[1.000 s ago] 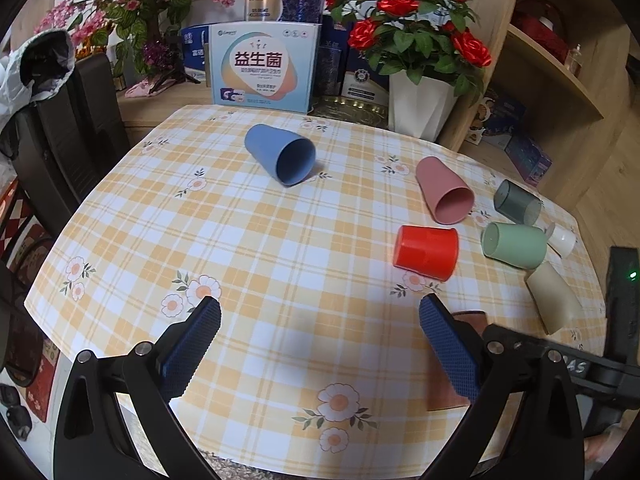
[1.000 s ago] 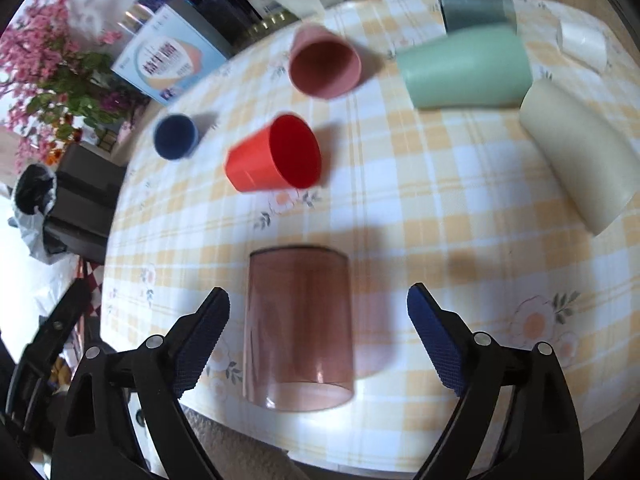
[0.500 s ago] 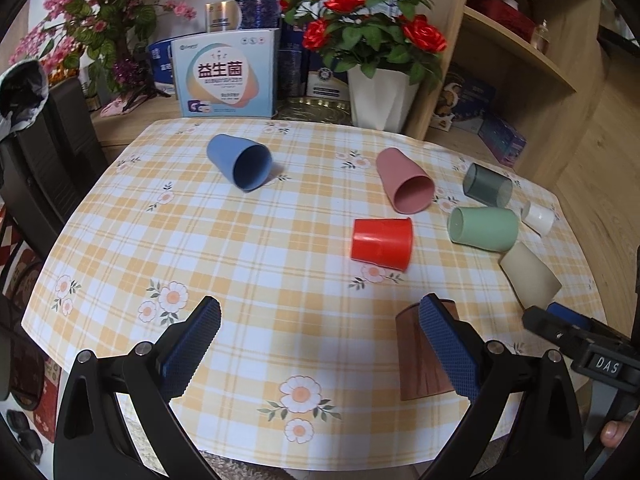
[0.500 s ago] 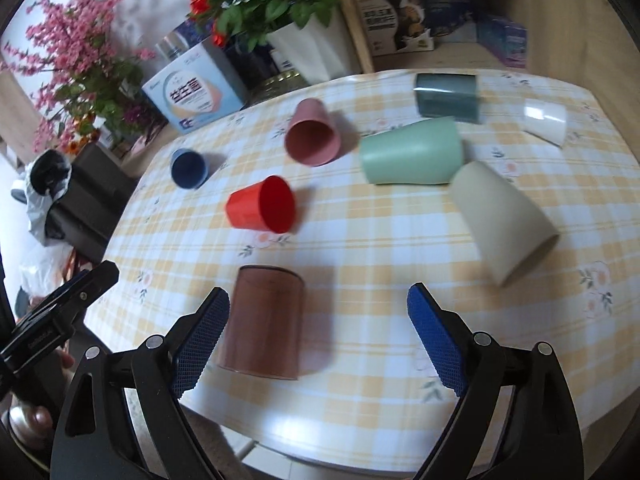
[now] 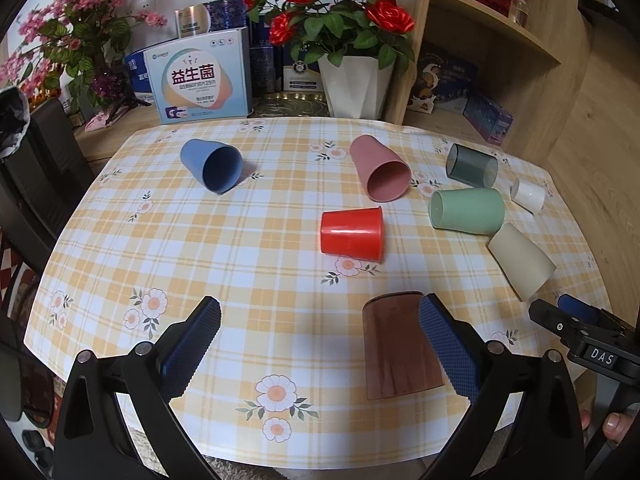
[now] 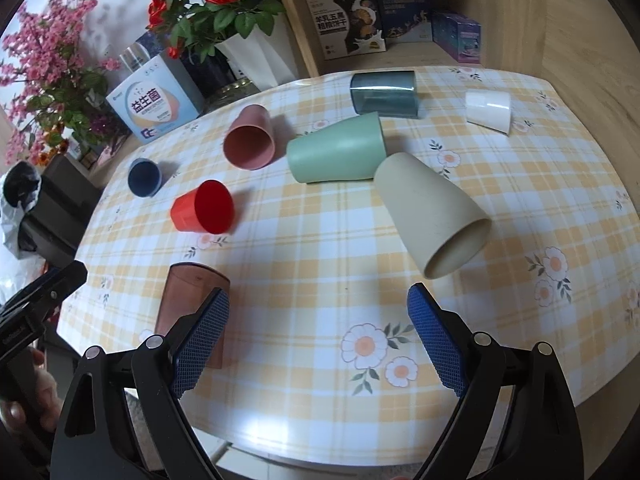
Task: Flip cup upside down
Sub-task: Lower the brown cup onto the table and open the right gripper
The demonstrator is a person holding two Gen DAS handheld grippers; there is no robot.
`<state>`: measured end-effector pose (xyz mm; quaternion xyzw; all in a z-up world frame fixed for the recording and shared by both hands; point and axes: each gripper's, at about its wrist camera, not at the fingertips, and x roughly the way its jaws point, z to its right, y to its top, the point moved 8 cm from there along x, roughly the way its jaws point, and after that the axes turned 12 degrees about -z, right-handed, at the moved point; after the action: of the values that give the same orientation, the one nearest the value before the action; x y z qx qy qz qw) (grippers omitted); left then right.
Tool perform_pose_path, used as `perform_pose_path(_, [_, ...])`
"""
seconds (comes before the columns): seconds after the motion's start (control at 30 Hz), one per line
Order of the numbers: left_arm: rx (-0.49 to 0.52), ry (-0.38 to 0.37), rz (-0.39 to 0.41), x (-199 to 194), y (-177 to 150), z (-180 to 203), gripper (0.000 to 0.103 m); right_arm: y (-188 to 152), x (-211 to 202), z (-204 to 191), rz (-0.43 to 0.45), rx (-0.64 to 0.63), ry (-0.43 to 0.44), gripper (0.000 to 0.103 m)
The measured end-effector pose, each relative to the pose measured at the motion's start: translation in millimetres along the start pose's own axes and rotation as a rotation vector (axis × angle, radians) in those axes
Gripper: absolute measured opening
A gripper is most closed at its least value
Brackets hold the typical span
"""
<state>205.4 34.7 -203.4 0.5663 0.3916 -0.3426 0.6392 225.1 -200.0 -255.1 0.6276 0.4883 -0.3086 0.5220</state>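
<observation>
Risk — translucent brown plastic cup [image 5: 400,344], inverted near the table edge, could topple if either wide-spread, empty gripper — left gripper [image 5: 320,348], right gripper [image 6: 320,340] — clips it.

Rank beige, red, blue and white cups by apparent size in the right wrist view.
1. beige cup, largest, but also nearest the camera
2. red cup
3. white cup
4. blue cup
White and blue look close; the blue one is seen end-on.
</observation>
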Motion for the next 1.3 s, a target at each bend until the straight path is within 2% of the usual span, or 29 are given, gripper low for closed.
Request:
perform_pose_path(0.23, [0.020,-0.021,-0.062,16.2,0.7,16.9,0.097,1.4,-1.3,15.8,0.007,0.024,-0.024,0.087])
perform_pose_path(0.43, [0.009,-0.090,-0.149,40.9,7.5,36.5,0.097,2.7,0.8,27.9,-0.002,0.049,-0.032,0.087])
perform_pose_path(0.57, [0.013,-0.124,-0.235,70.5,9.0,51.2,0.097,2.9,1.9,32.7,-0.008,0.057,-0.041,0.087])
perform_pose_path(0.7, [-0.008,-0.128,-0.329,97.5,4.1,56.9,0.097,2.8,2.4,37.6,-0.013,0.066,-0.042,0.087])
perform_pose_path(1.2, [0.018,-0.139,-0.422,128.4,-8.2,66.3,0.097,3.5,2.1,42.3,-0.010,0.047,-0.096,0.087])
perform_pose_path(1.3, [0.017,-0.143,-0.423,129.3,-8.9,65.8,0.093,3.2,3.0,42.4,-0.013,0.047,-0.099,0.087])
